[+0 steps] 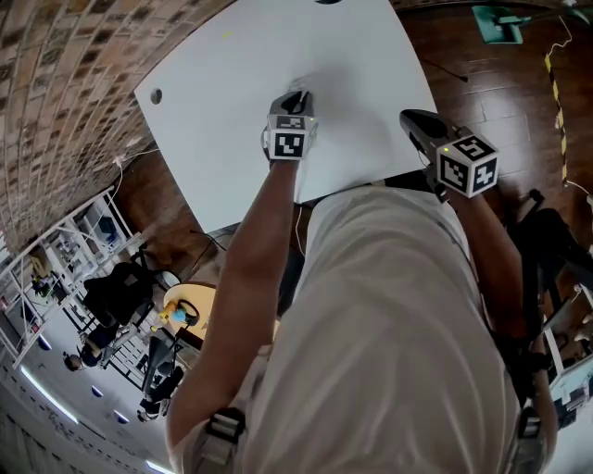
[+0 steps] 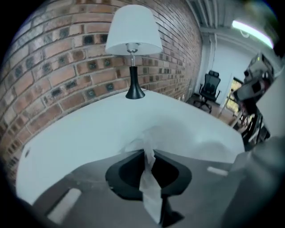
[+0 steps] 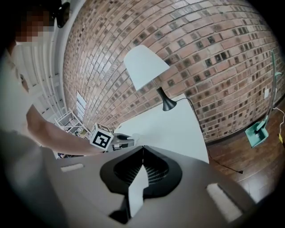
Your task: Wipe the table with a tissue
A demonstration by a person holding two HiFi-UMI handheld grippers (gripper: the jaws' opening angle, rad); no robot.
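Observation:
The white table [image 1: 278, 56] fills the top of the head view. My left gripper [image 1: 298, 96] reaches over its near half, tips down on the surface. In the left gripper view, that left gripper [image 2: 146, 149] is shut on a white tissue [image 2: 149, 182], which runs up between the jaws and crumples against the table [image 2: 80, 133] at the tips. My right gripper [image 1: 409, 117] hovers over the table's near right edge. In its own view the right gripper [image 3: 143, 148] has its jaws meeting at the tips, and a smooth white strip [image 3: 136, 189] lies between them lower down. I cannot tell what that strip is.
A white-shaded lamp [image 2: 133, 44] on a black stem stands at the table's far end against the brick wall [image 3: 213, 53]. A small round hole [image 1: 156, 95] marks the table's left corner. A green dustpan [image 1: 500, 23] and cables lie on the wooden floor to the right. Metal shelving [image 1: 65, 250] stands to the left.

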